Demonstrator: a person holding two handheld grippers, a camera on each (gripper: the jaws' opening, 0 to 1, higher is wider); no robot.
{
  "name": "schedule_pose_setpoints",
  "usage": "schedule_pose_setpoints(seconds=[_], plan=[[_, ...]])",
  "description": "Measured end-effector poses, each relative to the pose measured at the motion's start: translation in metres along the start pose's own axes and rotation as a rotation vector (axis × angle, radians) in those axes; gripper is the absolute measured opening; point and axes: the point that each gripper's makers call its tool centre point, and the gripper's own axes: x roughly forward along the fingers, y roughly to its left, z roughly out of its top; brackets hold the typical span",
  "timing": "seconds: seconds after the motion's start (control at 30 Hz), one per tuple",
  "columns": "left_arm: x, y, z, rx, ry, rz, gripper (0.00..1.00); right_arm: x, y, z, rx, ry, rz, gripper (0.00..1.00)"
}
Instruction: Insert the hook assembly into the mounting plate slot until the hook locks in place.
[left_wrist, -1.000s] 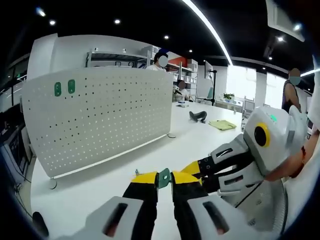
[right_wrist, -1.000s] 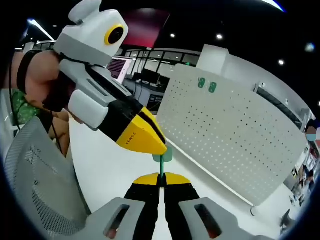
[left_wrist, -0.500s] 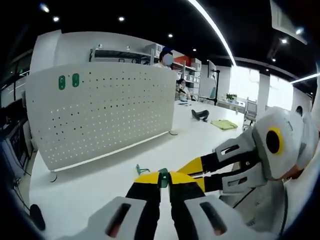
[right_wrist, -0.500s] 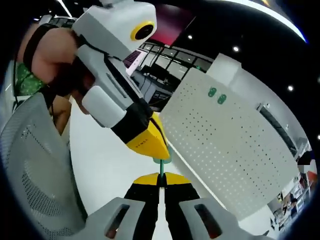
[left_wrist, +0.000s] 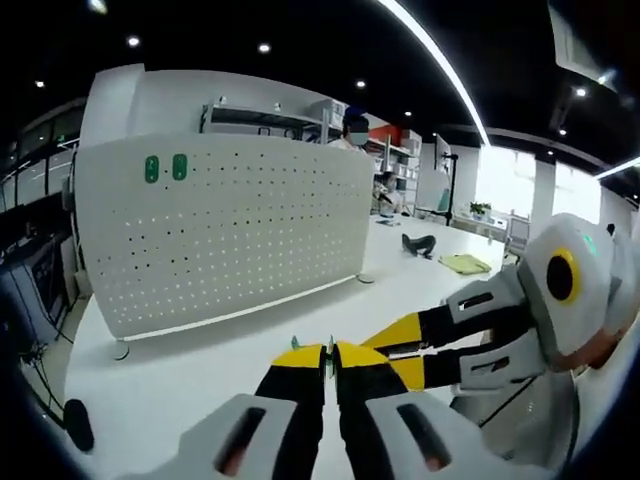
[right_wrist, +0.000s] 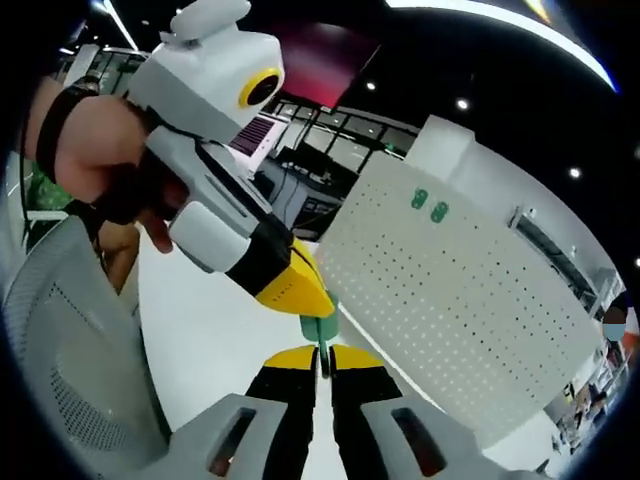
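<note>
2 hand-held grippers, 1 green hook part, 1 white pegboard, 2 green tags on it.

Left gripper view: left hand-held gripper (left_wrist: 329, 358) bottom centre, jaws nearly closed on the green hook part (left_wrist: 329, 365), just a sliver visible. Right hand-held gripper (left_wrist: 390, 345) enters from right, tips beside it. Pegboard (left_wrist: 230, 235) upright on white tabletop (left_wrist: 180, 370), centre-left; tags (left_wrist: 165, 167) upper left. No legible writing.

Right gripper view: right hand-held gripper (right_wrist: 322, 358) pinched on the hook part (right_wrist: 319, 329); left one's yellow tip (right_wrist: 295, 290) touches it.

Vs 0.5 s ago: less of the part shows between left jaws.

White perforated pegboard (left_wrist: 225, 235); two green hooks (left_wrist: 165, 167); yellow-black claws (right_wrist: 322, 365).
</note>
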Motion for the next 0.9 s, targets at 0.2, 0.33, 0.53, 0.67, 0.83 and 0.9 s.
schedule_pose_setpoints(seconds=[0.2, 0.33, 0.53, 0.67, 0.83, 0.9], plan=[[-0.001, 0.003, 0.002, 0.008, -0.025, 0.006, 0.03, 0.0, -0.002, 0.0, 0.1, -0.018, 0.011, 0.08], [-0.004, 0.004, 0.009, 0.03, -0.06, 0.007, 0.03, 0.0, -0.001, -0.001, 0.196, -0.03, 0.03, 0.11], [-0.009, 0.007, 0.015, 0.056, -0.097, 0.009, 0.03, -0.001, -0.002, -0.002, 0.308, -0.052, 0.056, 0.15], [-0.011, 0.008, 0.017, 0.086, -0.119, 0.012, 0.03, -0.003, 0.005, 0.008, 0.439, -0.114, 0.108, 0.16], [-0.014, 0.007, 0.022, 0.109, -0.144, 0.01, 0.03, -0.006, 0.0, 0.015, 0.616, -0.18, 0.133, 0.16], [-0.015, 0.007, 0.027, 0.118, -0.165, 0.012, 0.03, -0.007, 0.0, 0.015, 0.677, -0.183, 0.154, 0.13]])
